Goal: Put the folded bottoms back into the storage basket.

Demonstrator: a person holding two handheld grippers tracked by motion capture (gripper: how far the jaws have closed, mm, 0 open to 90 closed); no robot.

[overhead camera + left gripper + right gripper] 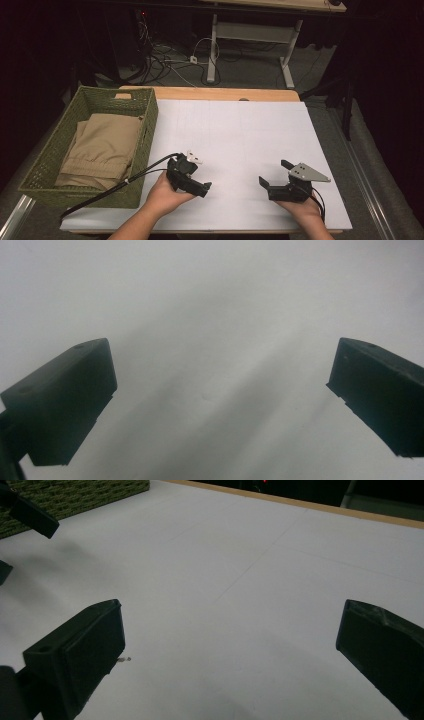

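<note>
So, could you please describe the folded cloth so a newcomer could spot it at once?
Find the white table, then the green woven basket at its left edge. The folded tan cloth lies inside it, the one soft, beige thing there.

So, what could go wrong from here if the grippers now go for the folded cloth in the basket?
1. The left gripper has a cable that runs beside the green basket; it may catch on the rim during a reach.
2. The folded tan cloth lies below the basket walls, so the open jaws may strike the wall first.
3. The right gripper is far from the basket, and crossing over could make the two collide.
</note>
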